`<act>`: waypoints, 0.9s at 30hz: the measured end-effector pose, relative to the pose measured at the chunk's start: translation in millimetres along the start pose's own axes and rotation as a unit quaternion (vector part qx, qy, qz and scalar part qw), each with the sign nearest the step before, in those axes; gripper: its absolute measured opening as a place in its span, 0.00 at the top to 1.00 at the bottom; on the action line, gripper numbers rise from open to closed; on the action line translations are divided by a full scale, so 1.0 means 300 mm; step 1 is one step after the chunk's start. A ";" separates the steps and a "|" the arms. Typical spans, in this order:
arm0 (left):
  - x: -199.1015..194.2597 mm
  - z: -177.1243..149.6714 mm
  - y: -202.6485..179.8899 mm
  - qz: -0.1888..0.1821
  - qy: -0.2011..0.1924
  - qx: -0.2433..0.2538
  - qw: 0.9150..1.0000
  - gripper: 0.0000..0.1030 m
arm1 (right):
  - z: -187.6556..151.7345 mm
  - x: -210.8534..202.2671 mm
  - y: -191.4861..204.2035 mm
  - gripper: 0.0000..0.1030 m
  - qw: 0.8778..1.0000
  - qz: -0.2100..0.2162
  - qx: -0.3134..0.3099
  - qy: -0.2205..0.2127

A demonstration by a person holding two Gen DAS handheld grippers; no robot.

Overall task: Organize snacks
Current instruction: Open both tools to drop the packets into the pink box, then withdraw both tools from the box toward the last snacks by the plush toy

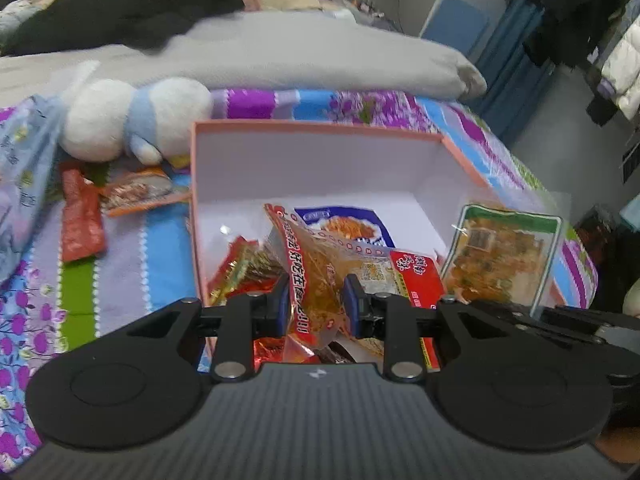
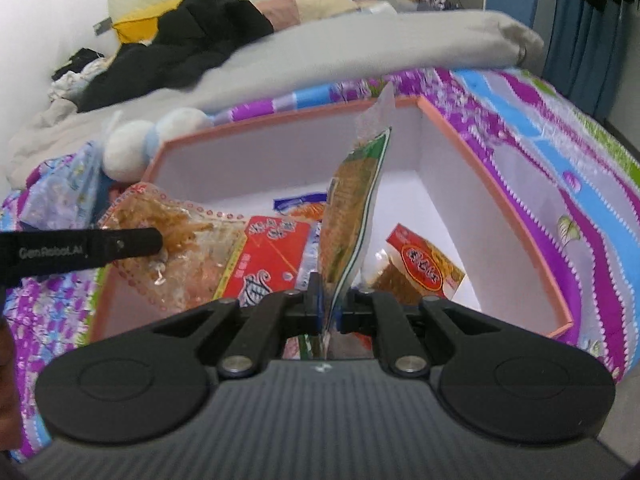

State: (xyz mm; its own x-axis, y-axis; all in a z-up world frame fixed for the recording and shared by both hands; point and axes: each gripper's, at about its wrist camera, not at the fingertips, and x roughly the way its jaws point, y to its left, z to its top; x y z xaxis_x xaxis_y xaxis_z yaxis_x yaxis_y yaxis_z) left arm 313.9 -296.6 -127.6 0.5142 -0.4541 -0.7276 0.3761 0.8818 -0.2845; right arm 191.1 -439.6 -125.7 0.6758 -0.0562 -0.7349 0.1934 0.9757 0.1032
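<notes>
A pink box [image 1: 320, 126] with white inside walls lies open on the bed and holds several snack packets. My left gripper [image 1: 316, 300] is shut on a clear red-dotted packet of orange-brown snack [image 1: 316, 256], held over the box's near left part. It also shows in the right wrist view [image 2: 180, 236], with a left finger [image 2: 120, 246] on it. My right gripper [image 2: 330, 304] is shut on a green-edged packet [image 2: 352, 204] standing edge-on above the box; it shows in the left wrist view [image 1: 504, 256] at the box's right wall.
A red stick packet [image 1: 80, 220] and an orange packet [image 1: 140, 192] lie on the striped floral bedspread left of the box. A white and blue plush toy [image 1: 132, 120] sits behind them. A grey pillow [image 1: 320, 56] and dark clothes lie further back.
</notes>
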 end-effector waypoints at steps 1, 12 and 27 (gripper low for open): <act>0.019 0.002 -0.005 0.003 0.004 0.001 1.000 0.69 | -0.003 0.018 -0.007 0.89 1.000 0.000 0.001 0.005; 0.029 -0.002 -0.011 0.007 0.016 0.006 1.000 0.26 | -0.012 0.063 -0.060 0.50 0.999 -0.006 0.026 0.021; -0.400 -0.007 0.004 0.008 -0.087 0.018 0.996 0.25 | -0.001 -0.250 0.051 0.52 0.997 -0.008 0.011 -0.071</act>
State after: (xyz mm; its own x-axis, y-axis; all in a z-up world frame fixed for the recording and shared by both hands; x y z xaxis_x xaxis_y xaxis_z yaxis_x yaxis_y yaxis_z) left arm 251.1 -240.7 -41.8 0.6443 -0.4587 -0.6120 0.3926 0.8851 -0.2501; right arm 143.0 -420.3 -69.2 0.7666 -0.1033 -0.6338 0.2194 0.9697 0.1074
